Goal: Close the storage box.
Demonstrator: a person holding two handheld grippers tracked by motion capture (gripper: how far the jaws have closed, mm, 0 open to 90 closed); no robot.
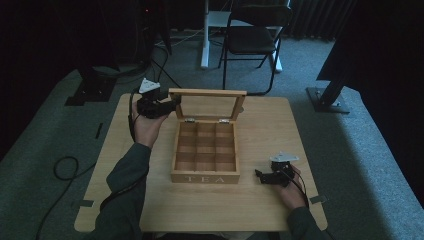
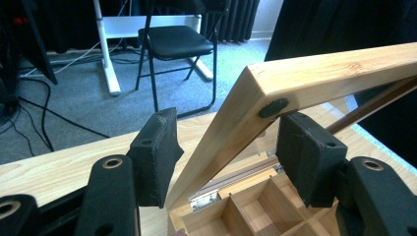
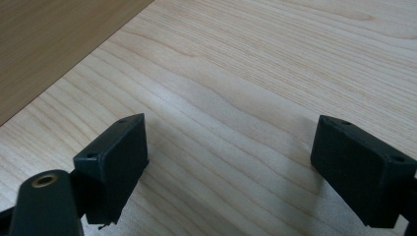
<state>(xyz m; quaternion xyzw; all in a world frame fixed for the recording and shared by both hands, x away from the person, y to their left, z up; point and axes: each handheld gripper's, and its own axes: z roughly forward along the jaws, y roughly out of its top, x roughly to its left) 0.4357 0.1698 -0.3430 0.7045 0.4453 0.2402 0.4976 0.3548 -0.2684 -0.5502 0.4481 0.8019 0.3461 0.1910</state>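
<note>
Over on the left, the left gripper point(image 1: 167, 106) is up at the far left corner of the raised lid point(image 1: 207, 92), and the left gripper view shows its jaws spread, one pad on each side of the lid's point(image 2: 295, 78) wooden frame, the frame corner sitting in the gap with daylight on both sides, so nothing is clamped. The left hand point(image 1: 146, 125) cradles that gripper from below.

Moving to the middle of the table point(image 1: 260, 210), the tea box point(image 1: 205, 150) stands open, its glass-paned lid propped upright on two small hinges at the back. Inside, a grid of nine compartments, three by three, each one showing bare wood. On the front panel, pale capital letters read "TEA" point(image 1: 205, 178).

On to the right: the right gripper point(image 1: 260, 176) rests low near the box's front right corner, apart from it, held by the right hand point(image 1: 290, 192). The right gripper view has its jaws wide apart over plain tabletop point(image 3: 246, 98), gripping nothing.
</note>
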